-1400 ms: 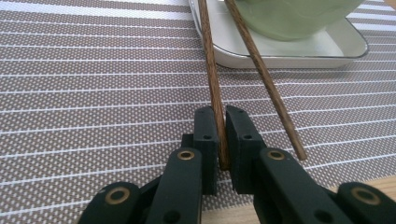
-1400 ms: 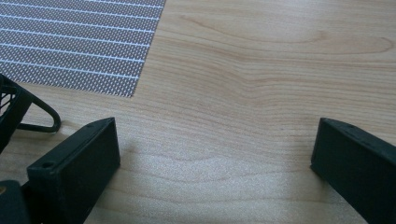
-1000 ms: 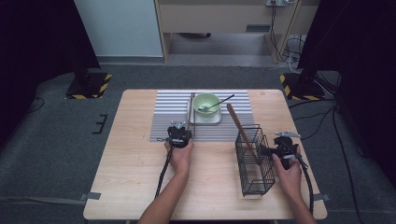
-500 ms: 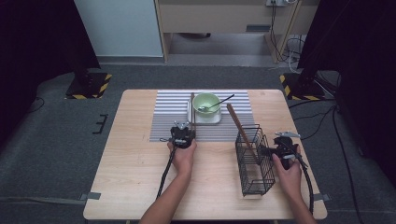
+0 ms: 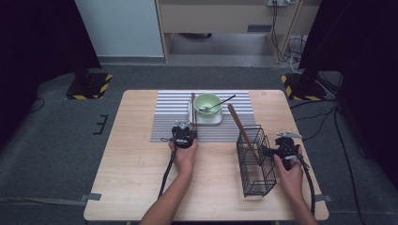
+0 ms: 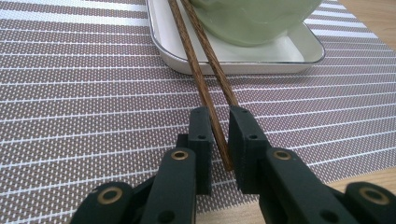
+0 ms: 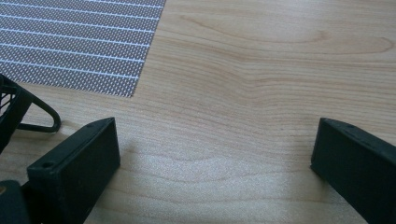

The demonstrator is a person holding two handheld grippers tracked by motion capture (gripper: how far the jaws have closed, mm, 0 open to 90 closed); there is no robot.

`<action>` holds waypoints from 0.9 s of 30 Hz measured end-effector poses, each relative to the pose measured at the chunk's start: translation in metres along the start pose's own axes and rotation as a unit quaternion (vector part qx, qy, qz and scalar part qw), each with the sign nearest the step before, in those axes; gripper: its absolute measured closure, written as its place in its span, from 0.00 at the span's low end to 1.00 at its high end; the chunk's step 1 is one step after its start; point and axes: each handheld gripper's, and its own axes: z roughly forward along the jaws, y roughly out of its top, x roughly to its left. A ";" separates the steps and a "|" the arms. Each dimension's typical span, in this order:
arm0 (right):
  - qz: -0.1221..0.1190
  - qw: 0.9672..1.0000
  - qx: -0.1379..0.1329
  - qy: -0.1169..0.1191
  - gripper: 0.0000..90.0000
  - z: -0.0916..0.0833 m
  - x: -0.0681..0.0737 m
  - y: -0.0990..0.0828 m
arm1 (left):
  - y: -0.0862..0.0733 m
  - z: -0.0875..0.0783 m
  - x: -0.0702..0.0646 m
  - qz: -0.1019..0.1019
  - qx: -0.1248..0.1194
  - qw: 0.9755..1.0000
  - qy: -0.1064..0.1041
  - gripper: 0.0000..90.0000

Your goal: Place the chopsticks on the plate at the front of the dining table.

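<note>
A pair of brown wooden chopsticks lies with its far part on a white tray and its near ends on the striped mat. My left gripper is shut on those near ends, low over the mat. In the high view the left gripper sits at the mat's front edge, just left of the tray, which carries a pale green bowl with a spoon. My right gripper stands wide open over bare wood, and in the high view it is beside a black wire basket.
A brown wooden stick leans out of the basket toward the mat. The basket's wire foot shows at the left of the right gripper view. Bare wooden tabletop spreads to the left and front. Cables trail from both grippers.
</note>
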 end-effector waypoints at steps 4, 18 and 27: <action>0.000 1.000 0.000 0.000 0.02 0.000 0.000 0.000 | 0.000 0.000 0.000 0.003 0.000 1.000 0.000 0.88; 0.000 1.000 0.000 0.000 0.02 0.000 0.000 0.000 | -0.001 -0.001 0.004 0.013 0.000 1.000 0.005 0.87; 0.000 1.000 0.000 0.000 0.02 0.000 0.000 0.000 | -0.002 -0.001 0.007 0.012 -0.001 1.000 0.006 0.83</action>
